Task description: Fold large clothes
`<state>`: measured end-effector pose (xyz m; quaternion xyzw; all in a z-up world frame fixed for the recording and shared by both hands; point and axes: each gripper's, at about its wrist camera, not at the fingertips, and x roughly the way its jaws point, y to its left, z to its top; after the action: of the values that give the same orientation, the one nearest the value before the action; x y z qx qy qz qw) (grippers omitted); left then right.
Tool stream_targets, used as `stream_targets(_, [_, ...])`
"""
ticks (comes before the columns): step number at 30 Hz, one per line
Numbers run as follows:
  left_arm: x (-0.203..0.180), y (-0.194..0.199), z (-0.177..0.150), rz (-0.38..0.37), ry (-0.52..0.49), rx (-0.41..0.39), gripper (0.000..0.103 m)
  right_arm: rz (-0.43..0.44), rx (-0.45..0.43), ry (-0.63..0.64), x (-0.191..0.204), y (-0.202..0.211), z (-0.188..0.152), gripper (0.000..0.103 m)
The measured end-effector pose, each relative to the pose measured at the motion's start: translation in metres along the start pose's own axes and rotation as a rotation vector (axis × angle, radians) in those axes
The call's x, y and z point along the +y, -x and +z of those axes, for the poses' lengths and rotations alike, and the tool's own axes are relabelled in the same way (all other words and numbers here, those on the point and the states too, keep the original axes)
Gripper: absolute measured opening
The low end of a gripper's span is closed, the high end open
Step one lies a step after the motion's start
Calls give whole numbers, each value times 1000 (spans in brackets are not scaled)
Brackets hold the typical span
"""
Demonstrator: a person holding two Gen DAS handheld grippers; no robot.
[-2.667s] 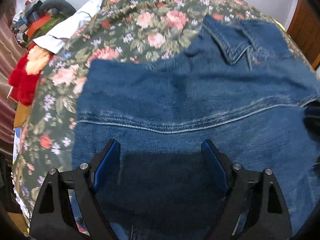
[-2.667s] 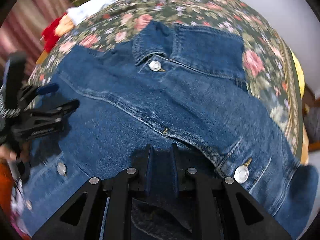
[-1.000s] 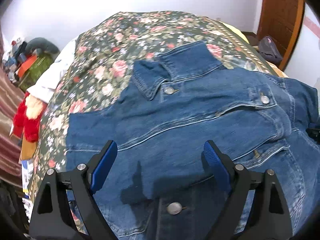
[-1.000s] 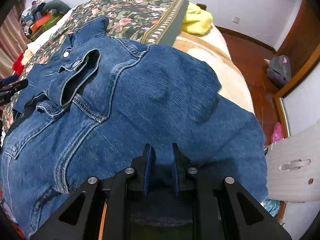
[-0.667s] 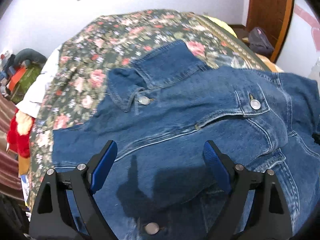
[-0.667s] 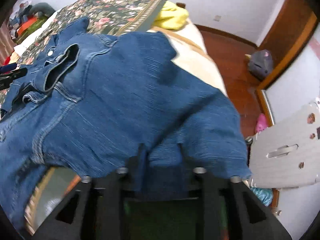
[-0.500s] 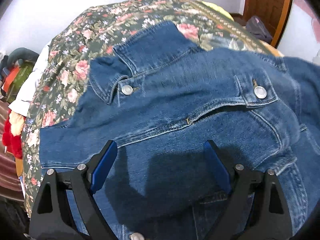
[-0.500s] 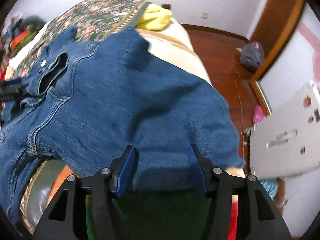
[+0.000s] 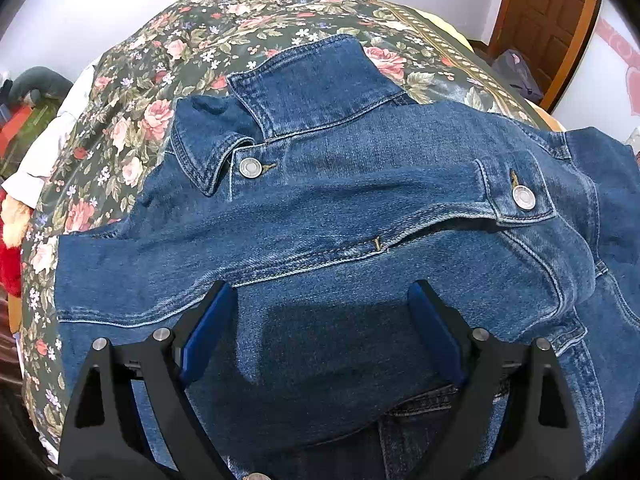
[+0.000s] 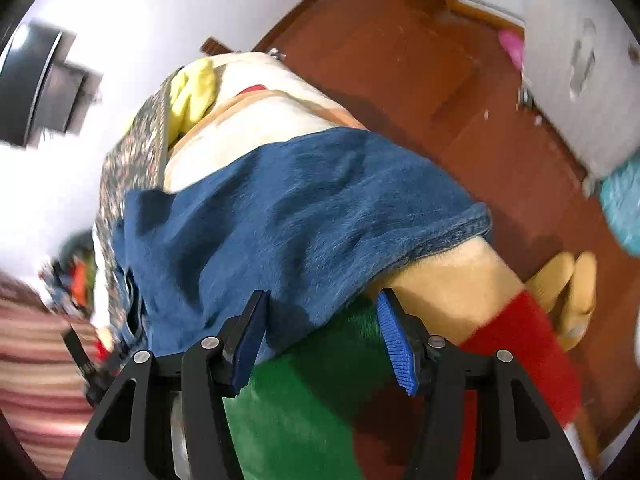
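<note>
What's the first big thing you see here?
A big blue denim jacket fills the middle of the left view, spread on a flowery bedspread, its shiny metal buttons catching the eye. The open left gripper hovers over it. In the blurry right view, the open right gripper sits at the jacket's edge.

A home bedroom is shown. A bed (image 9: pixel 168 60) is covered with a dark floral bedspread (image 9: pixel 280 16), and white walls (image 9: pixel 80 8) are seen behind it. A panelled wooden door (image 9: pixel 548 12) is set in the far right corner, and a reddish wooden floor (image 10: pixel 400 60) is visible beside the bed. A yellow cloth (image 10: pixel 192 92) is seen near the bed's far end, and clutter, including a red plush item (image 9: pixel 10 264), is piled along its left side.
</note>
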<state>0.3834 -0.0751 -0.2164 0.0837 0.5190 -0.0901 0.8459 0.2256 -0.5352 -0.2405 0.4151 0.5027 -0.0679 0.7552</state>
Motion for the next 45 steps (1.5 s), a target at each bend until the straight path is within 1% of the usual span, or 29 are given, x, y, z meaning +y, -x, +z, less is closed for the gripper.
stream_targets(5, [1, -1, 0, -1, 2, 0, 90, 24, -39, -42, -1, -15, 15, 53])
stream_targets(7, [0, -1, 0, 0, 5, -2, 91, 27, -70, -46, 4, -23, 21, 49])
stream_targets(9, [0, 0, -1, 4, 4, -4, 90, 25, -93, -33, 13, -28, 24, 35])
stream_targets(10, [0, 0, -1, 9, 1, -6, 90, 13, -114, -12, 20, -27, 26, 31])
stream_targets(12, [-1, 1, 0, 21, -7, -10, 90, -39, -174, 68, 41, -22, 28, 24])
stream_targets(13, [-2, 3, 0, 32, -13, -13, 90, -59, -207, 105, 53, -18, 28, 22])
stream_targets(14, [-2, 4, 0, 42, -18, -18, 90, -65, -229, 126, 60, -14, 29, 21])
stream_targets(15, [-3, 6, 0, 55, -25, -25, 90, -62, -251, 150, 69, -9, 30, 17])
stream_targets(18, [-2, 15, 0, 93, -42, -56, 90, -15, -328, 227, 103, 14, 31, 13])
stream_targets(19, [-1, 20, -1, 98, -45, -70, 90, 10, -367, 267, 120, 27, 29, 12])
stream_targets(21, [3, 31, -2, 95, -39, -102, 90, 50, -416, 322, 145, 44, 24, 10])
stream_targets(22, [8, 39, -2, 92, -29, -123, 90, 78, -448, 364, 166, 57, 21, 9])
stream_targets(24, [18, 55, -2, 89, -5, -161, 90, 127, -481, 430, 194, 77, 11, 9])
stream_targets(25, [23, 62, -2, 85, 8, -178, 90, 161, -501, 478, 218, 88, 4, 9])
stream_targets(28, [50, 95, -7, 69, 65, -258, 90, 238, -519, 580, 274, 101, -15, 9])
stream_targets(29, [57, 103, -8, 68, 79, -278, 90, 254, -516, 603, 288, 102, -21, 9])
stream_targets(31, [76, 122, -16, 69, 115, -323, 90, 301, -499, 682, 331, 99, -41, 9])
stream_targets(32, [89, 134, -23, 70, 139, -349, 90, 314, -495, 709, 346, 95, -51, 9])
stream_targets(34, [111, 150, -37, 70, 174, -381, 90, 333, -478, 780, 384, 82, -75, 9])
stream_targets(36, [129, 161, -50, 74, 197, -396, 90, 334, -447, 828, 411, 63, -97, 8])
stream_targets(39, [157, 169, -75, 103, 232, -392, 90, 326, -343, 896, 448, 16, -133, 8])
stream_targets(41, [172, 168, -91, 120, 250, -370, 90, 295, -272, 935, 460, -19, -155, 9])
stream_targets(45, [194, 153, -115, 159, 287, -313, 90, 202, -105, 991, 457, -90, -188, 9])
